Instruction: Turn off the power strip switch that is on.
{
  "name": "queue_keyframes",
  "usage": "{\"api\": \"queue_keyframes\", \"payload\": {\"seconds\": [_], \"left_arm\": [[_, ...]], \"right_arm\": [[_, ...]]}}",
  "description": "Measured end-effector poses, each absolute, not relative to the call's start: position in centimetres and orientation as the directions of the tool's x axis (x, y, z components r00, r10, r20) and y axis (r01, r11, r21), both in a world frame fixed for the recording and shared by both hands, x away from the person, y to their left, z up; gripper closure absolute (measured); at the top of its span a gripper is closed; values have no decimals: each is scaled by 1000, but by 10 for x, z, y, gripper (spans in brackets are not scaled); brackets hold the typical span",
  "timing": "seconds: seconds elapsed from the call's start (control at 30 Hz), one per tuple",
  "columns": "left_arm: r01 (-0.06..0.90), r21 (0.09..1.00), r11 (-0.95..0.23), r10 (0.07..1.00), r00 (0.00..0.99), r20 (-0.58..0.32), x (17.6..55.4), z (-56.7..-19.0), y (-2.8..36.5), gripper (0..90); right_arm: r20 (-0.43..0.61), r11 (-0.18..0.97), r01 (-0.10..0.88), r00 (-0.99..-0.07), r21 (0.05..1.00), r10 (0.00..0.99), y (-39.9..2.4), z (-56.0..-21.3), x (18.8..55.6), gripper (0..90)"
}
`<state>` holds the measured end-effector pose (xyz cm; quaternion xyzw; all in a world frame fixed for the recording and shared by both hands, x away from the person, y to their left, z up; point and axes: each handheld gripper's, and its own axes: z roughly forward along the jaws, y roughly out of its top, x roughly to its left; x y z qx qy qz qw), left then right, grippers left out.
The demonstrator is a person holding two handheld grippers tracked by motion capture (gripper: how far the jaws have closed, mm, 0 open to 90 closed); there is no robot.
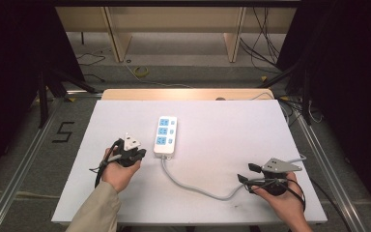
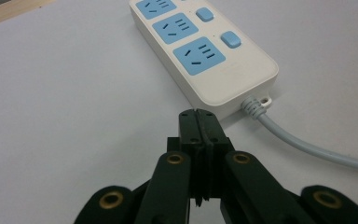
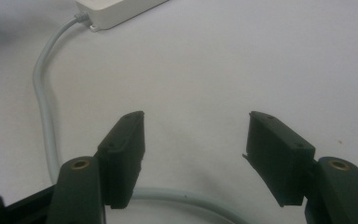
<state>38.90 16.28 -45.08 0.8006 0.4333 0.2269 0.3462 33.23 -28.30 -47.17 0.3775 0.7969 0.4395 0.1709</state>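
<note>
A white power strip [image 1: 165, 135] with blue sockets lies in the middle of the white table, its grey cable [image 1: 193, 188] curving toward the right hand. My left gripper [image 1: 134, 153] rests to the left of the strip, jaws pressed together with nothing between them; in the left gripper view its tips [image 2: 199, 122] sit just short of the strip's cable end [image 2: 214, 56]. My right gripper [image 1: 249, 173] stands open near the front right. In the right gripper view the cable [image 3: 44, 112] runs past the left jaw and under the open gripper [image 3: 196, 135]; the strip's end [image 3: 116, 11] lies beyond.
The white table top [image 1: 222, 125] ends in a wooden strip [image 1: 188, 94] at the back. Metal rails [image 1: 24, 154] run along both sides. Loose cables [image 1: 290, 104] lie on the floor at the back right, and wooden furniture legs [image 1: 118, 38] stand behind.
</note>
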Motion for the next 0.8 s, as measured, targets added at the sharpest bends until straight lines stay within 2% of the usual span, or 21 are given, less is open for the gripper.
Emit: {"api": "queue_keyframes", "payload": {"seconds": [0.8], "left_arm": [[514, 732, -448, 819, 564, 105, 420, -438, 149, 899]], "right_arm": [[54, 339, 448, -663, 827, 746, -282, -472, 333, 380]]}}
